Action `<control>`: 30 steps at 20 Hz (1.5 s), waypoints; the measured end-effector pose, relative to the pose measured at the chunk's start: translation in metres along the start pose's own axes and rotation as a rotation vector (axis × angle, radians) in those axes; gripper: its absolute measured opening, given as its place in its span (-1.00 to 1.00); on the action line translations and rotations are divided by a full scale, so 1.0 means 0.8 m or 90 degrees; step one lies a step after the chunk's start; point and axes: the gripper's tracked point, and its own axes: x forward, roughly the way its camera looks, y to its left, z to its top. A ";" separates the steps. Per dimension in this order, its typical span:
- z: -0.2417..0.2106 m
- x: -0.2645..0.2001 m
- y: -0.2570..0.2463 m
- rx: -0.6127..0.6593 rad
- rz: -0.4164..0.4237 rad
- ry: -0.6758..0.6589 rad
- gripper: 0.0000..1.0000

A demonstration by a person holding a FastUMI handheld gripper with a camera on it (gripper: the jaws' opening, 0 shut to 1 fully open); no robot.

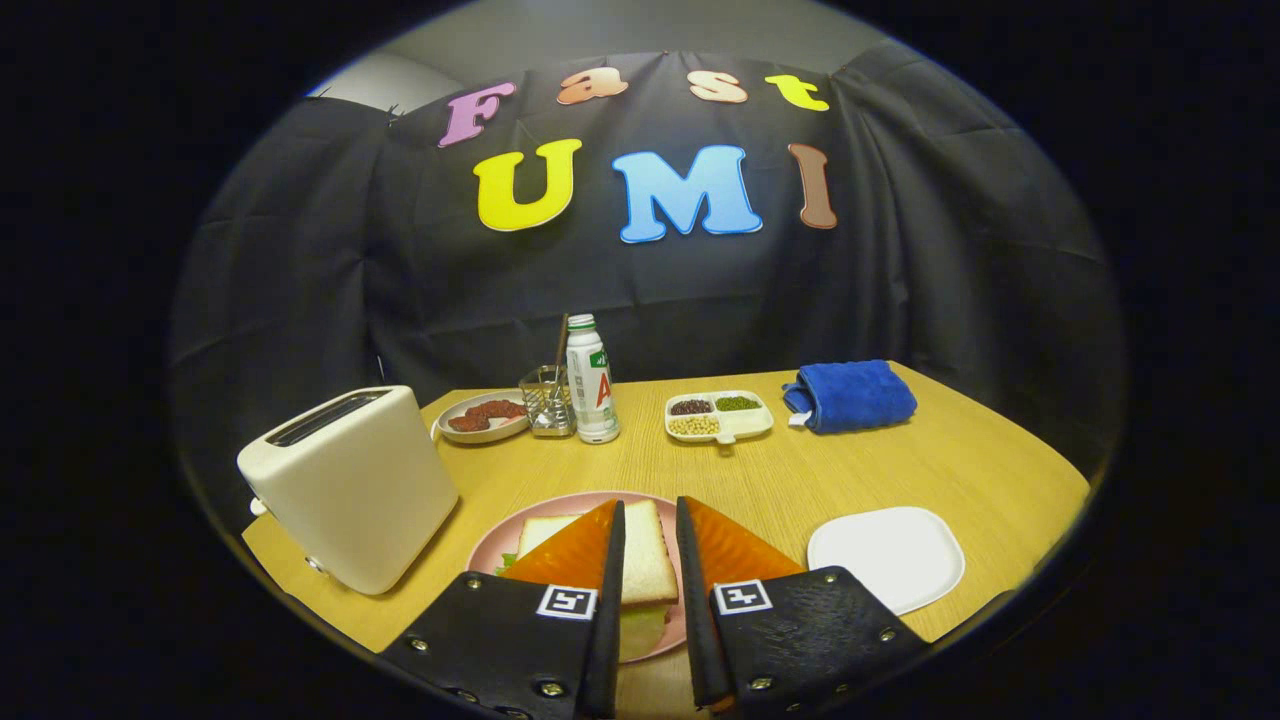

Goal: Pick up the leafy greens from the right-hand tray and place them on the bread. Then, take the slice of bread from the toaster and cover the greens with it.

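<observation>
A pink plate [497,548] lies on the wooden table just under my fingers. On it a white bread slice [648,562] covers leafy greens [640,632], whose pale green edges stick out beneath it. My gripper [650,502] hovers over the plate, open by a narrow gap, and the bread shows through that gap with nothing held. To the left of the plate stands a cream toaster [350,485] with dark slots on top. To the right of my fingers a white square tray [885,555] lies bare.
At the back of the table stand a plate of red-brown food [485,415], a glass holder [545,400], a white bottle [590,385], a divided dish of beans [718,415] and a folded blue towel [850,395].
</observation>
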 end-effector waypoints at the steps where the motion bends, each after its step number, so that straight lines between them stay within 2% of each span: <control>1: 0.011 -0.003 0.001 -0.005 0.004 -0.009 -0.43; 7: 0.075 -0.014 -0.006 -0.031 0.038 -0.060 -0.43; 12: 0.109 -0.017 -0.054 -0.030 0.033 -0.094 -0.43; 18: 0.136 -0.035 -0.148 -0.021 -0.015 -0.122 -0.43; 30: 0.162 -0.089 -0.326 -0.082 -0.120 -0.171 -0.43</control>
